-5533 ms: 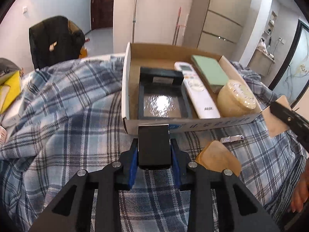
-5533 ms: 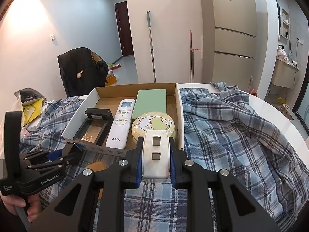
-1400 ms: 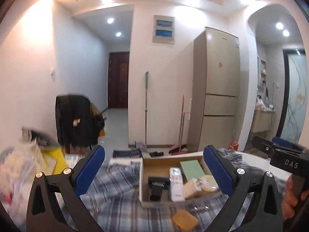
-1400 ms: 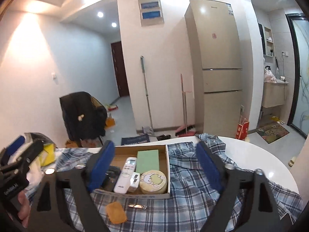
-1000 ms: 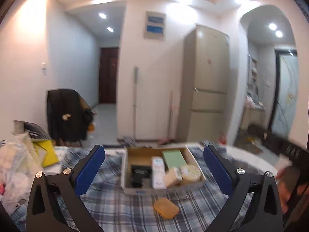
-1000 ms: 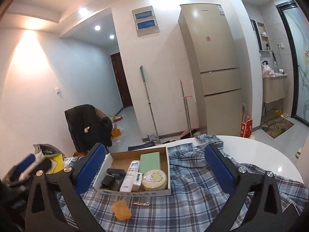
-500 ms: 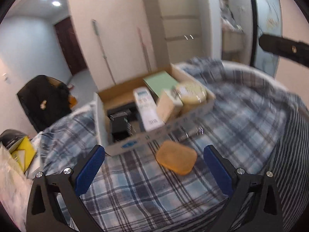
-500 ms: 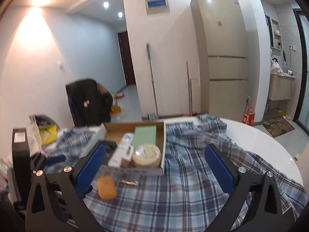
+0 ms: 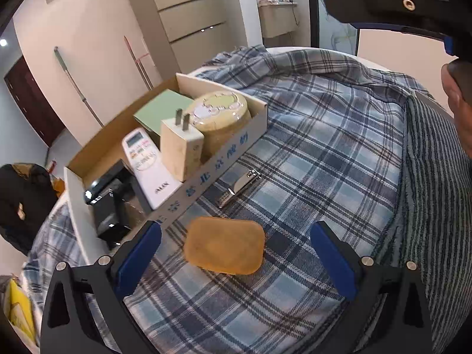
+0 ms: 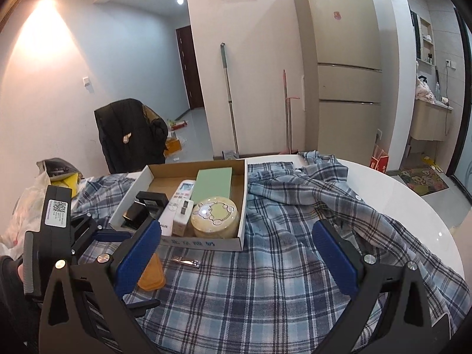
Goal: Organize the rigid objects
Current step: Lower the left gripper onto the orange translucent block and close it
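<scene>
Rigid objects are mostly gathered in the cardboard box (image 9: 253,124), but 2 lie outside it on the plaid cloth (image 9: 324,153) that covers the worktop (image 10: 413,206).

The left gripper (image 9: 236,261) is spread wide and empty, tilted down so its blue pads frame the orange soap-like block (image 9: 224,244), which lies flat just in front of the box's front wall. That framing suggests the block is the next pick, with the jaws set wide enough to pass its long sides. Just beyond it, close to the box wall, lies the metal nail clipper (image 9: 239,188), apart from the block.

The right gripper (image 10: 236,253) is also spread and empty, held back and higher, probably to stay clear of the left one's approach.

Inside the box, items stand packed side by side: black tray (image 9: 118,203) at the left, white remote (image 9: 147,165), white plug adapter (image 9: 180,147) propped prongs-up against the round yellow tin (image 9: 219,118), green pad (image 9: 160,110) behind. Little free floor shows, so the block may need laying on top.
</scene>
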A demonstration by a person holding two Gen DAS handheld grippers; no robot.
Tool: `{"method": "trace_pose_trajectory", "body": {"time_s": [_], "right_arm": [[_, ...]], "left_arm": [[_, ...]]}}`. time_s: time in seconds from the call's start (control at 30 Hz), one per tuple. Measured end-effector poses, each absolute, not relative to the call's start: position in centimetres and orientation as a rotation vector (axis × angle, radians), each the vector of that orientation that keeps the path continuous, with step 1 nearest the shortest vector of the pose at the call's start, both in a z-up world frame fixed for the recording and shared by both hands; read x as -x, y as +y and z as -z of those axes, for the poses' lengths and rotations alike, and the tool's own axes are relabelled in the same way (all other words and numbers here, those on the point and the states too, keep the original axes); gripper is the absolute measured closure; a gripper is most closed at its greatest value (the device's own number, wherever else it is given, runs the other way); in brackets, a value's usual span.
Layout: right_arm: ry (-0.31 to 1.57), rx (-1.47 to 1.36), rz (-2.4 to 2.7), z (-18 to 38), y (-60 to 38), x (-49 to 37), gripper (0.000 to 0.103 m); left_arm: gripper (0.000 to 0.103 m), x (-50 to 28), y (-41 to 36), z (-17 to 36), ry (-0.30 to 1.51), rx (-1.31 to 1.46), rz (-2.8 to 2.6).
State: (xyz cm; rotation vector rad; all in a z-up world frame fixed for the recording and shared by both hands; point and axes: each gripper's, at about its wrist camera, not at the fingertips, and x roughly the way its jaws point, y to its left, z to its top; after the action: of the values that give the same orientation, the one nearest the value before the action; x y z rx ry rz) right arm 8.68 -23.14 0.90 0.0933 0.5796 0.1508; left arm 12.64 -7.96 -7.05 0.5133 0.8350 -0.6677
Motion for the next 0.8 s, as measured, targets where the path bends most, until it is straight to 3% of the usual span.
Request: {"method": "trace_pose_trajectory", "body": {"time_s": [0.23,0.57,0.73,0.8], "right_arm": [[0.603,-0.085,-0.152,-0.5,-23.1,-9.0,0.001],[0.618,-0.116,-0.136,-0.5,-23.9,-9.4,0.001],[0.616,-0.112,-0.132,-0.5,-23.8,-9.3,0.001],[0.618,-0.114,-0.13,-0.4,-23.9,-9.3,0.001]], "left_arm": [[0.015,-14.1,-7.0,7.7,0.898,-0.403,0.691],[0.015,-14.1,-7.0,7.8,0.899,-0.384,0.779],[0.022,-14.3,-6.3,7.5,0.933,-0.31,0.765],[0.031,-14.1,-6.3,7.4,0.92,-0.342,0.713]]}}
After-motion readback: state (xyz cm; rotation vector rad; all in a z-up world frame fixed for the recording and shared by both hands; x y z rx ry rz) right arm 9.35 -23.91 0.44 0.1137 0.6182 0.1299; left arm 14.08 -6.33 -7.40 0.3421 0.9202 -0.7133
